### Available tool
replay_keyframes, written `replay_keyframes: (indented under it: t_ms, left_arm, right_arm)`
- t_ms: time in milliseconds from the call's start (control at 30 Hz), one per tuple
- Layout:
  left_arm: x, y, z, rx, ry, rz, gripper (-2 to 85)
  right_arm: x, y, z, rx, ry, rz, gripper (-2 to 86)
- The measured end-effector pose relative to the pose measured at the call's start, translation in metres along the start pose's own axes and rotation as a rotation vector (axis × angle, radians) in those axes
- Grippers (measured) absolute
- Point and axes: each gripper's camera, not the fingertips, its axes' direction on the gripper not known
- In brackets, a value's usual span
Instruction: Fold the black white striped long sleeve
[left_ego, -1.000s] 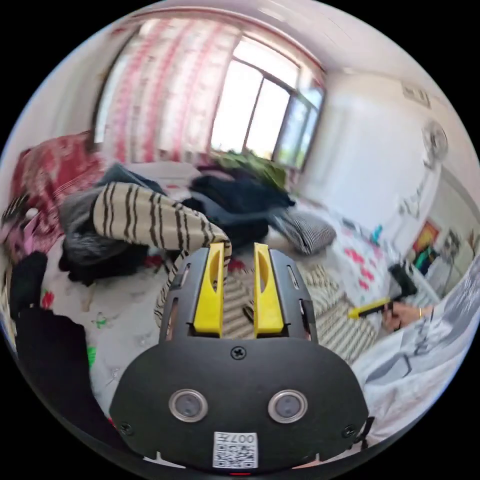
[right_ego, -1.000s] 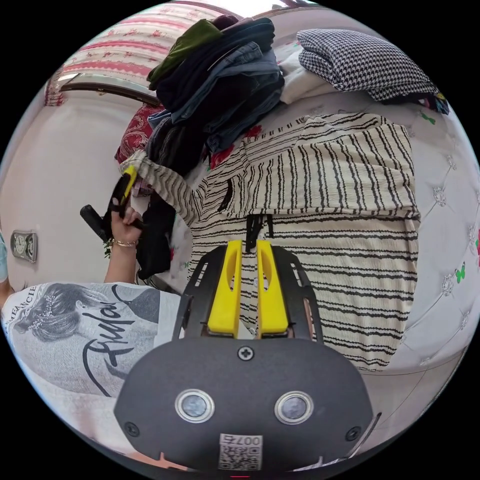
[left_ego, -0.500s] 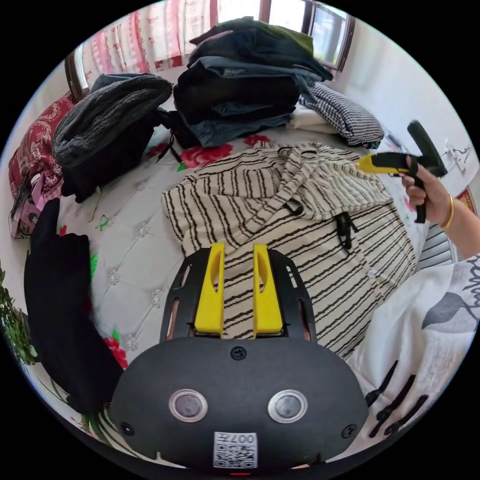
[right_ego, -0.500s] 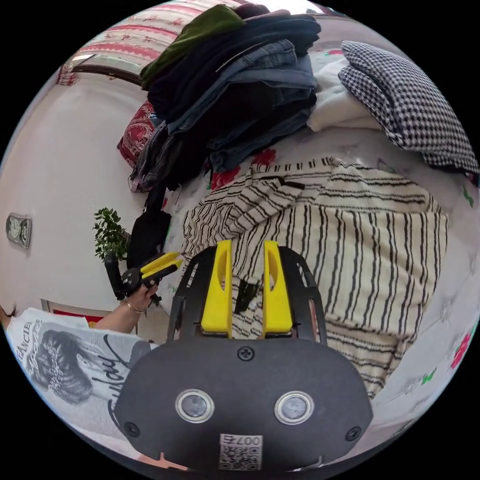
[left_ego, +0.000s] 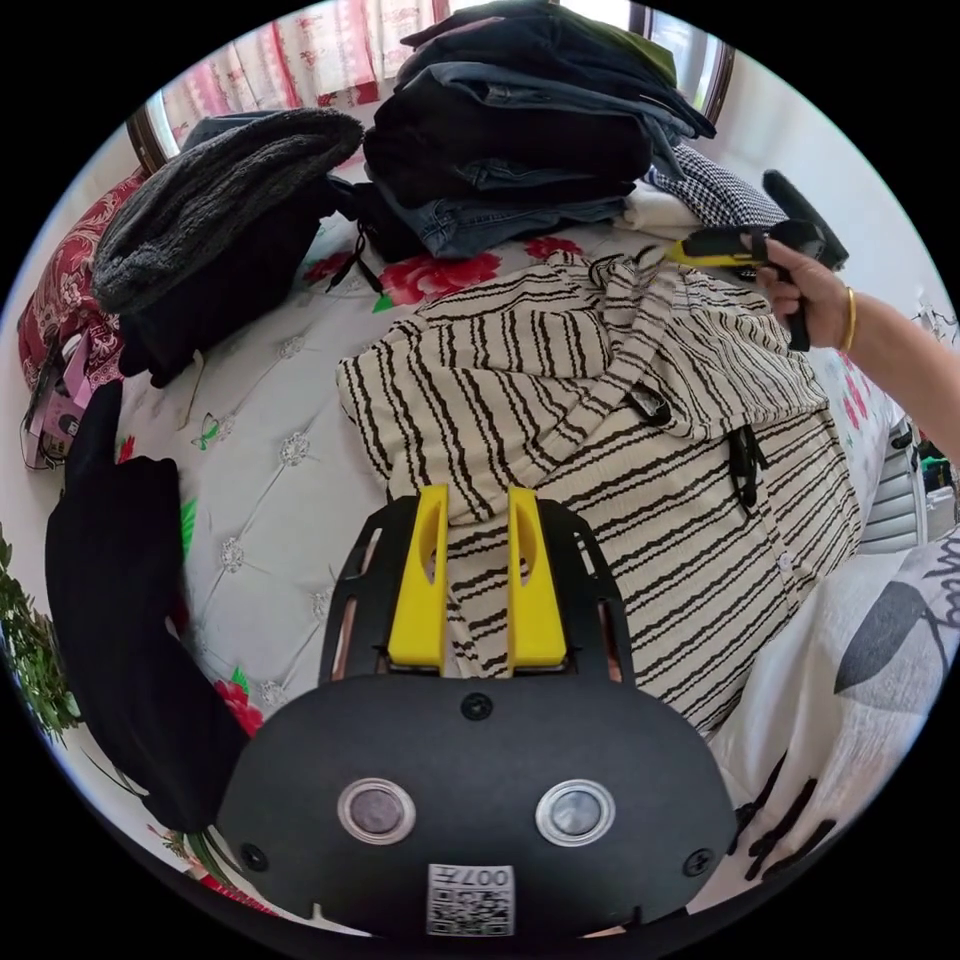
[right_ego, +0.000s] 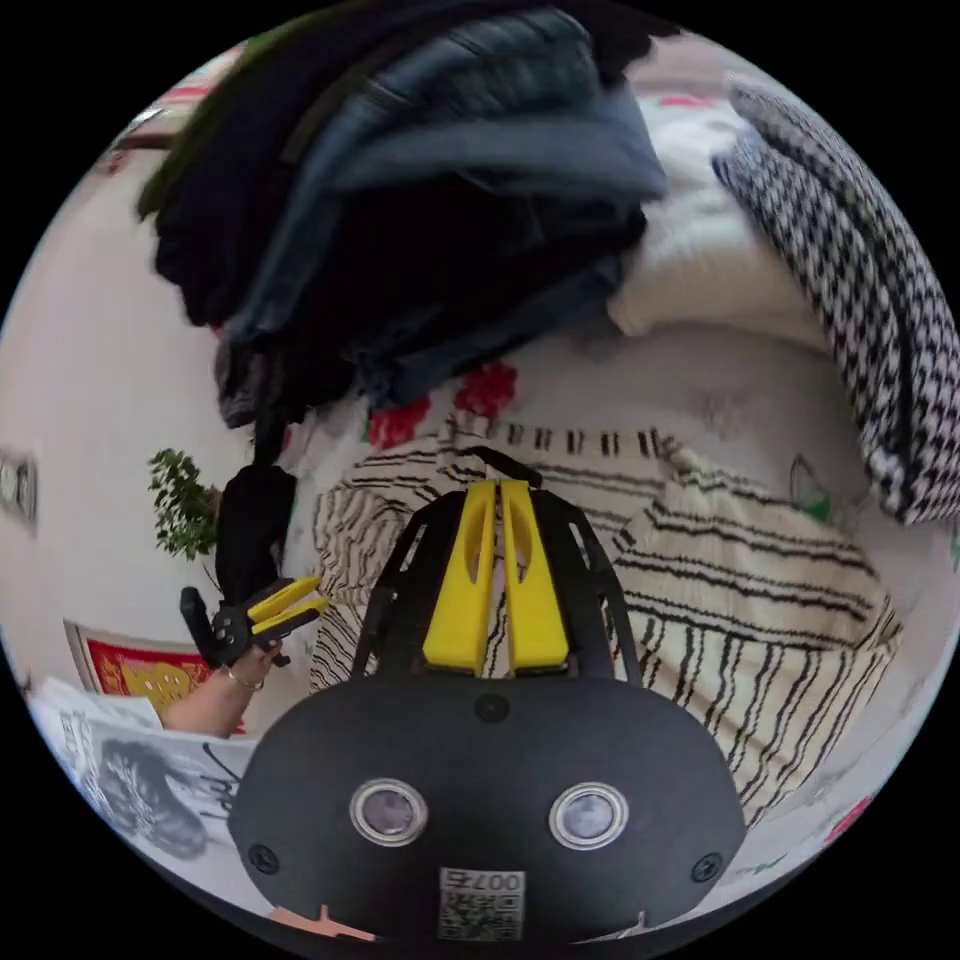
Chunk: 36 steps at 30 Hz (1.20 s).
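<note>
Striped long-sleeve shirt (left_ego: 600, 420), black lines on cream, lies spread on a white tufted bed (left_ego: 260, 480) printed with red flowers, its sleeves folded in across the body.

Left tongs (left_ego: 476, 500), seen in the left gripper view, hang over the near edge of the shirt with yellow jaws parted and nothing between them; the same tongs (right_ego: 300, 605) appear in the right gripper view, held in a hand (right_ego: 245, 665) off the bed's edge, jaws spread.

Right tongs (right_ego: 497, 490) show their yellow jaws drawn together, nearly touching, at the shirt's collar end; whether any cloth is caught between them cannot be told from the blurred right gripper view. In the left gripper view the right tongs (left_ego: 685, 252) reach that same far edge of the shirt, gripped by a hand (left_ego: 810, 290) wearing a gold bangle.

Behind the shirt stands a stack of folded dark clothes and jeans (left_ego: 530, 130), with a houndstooth garment (left_ego: 720, 195) just beside it and a grey knit pile (left_ego: 220, 190) to the other side. A black garment (left_ego: 120, 580) lies near the bed's edge, well apart from the shirt.
</note>
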Motion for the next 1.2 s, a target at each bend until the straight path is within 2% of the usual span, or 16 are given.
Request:
replay_keyframes:
  t_ms: [133,233,333,433,533,667,833,900,1067,1200]
  left_arm:
    - [0.004,-0.002,-0.003,0.018,0.007,0.004,8.8]
    - [0.013,-0.009,0.0,0.026,0.025,0.034,8.7]
    - [0.022,-0.018,0.011,0.005,0.04,0.073,8.7]
    - [0.028,-0.026,0.022,-0.032,0.022,0.112,8.7]
    - [0.029,-0.033,0.028,-0.056,0.011,0.129,8.6]
    - [0.03,-0.044,0.033,-0.091,-0.008,0.141,8.3]
    - [0.038,-0.056,0.039,-0.118,-0.061,0.172,4.9]
    - [0.041,-0.061,0.04,-0.142,-0.139,0.181,0.6]
    - [0.047,-0.062,0.02,-0.105,-0.212,0.239,-0.5]
    - [0.056,-0.057,0.025,-0.096,-0.154,0.264,0.9]
  right_arm:
    - [-0.012,0.042,-0.111,0.214,0.022,-0.149,1.1]
    - [0.026,0.087,-0.143,0.174,0.105,-0.052,3.7]
    - [0.075,0.123,-0.13,-0.008,0.081,0.118,6.7]
    - [0.091,0.137,-0.133,0.024,0.1,0.166,8.1]
    - [0.09,0.12,-0.127,0.077,0.102,0.115,8.6]
    - [0.084,0.085,-0.098,0.027,0.107,0.017,8.1]
    - [0.071,0.054,-0.049,-0.191,0.09,-0.053,1.7]
    - [0.064,0.054,-0.057,-0.191,0.115,-0.07,0.7]
    - [0.057,0.08,-0.141,-0.007,-0.089,-0.087,0.1]
    - [0.066,0.117,-0.136,-0.06,0.019,-0.04,0.3]
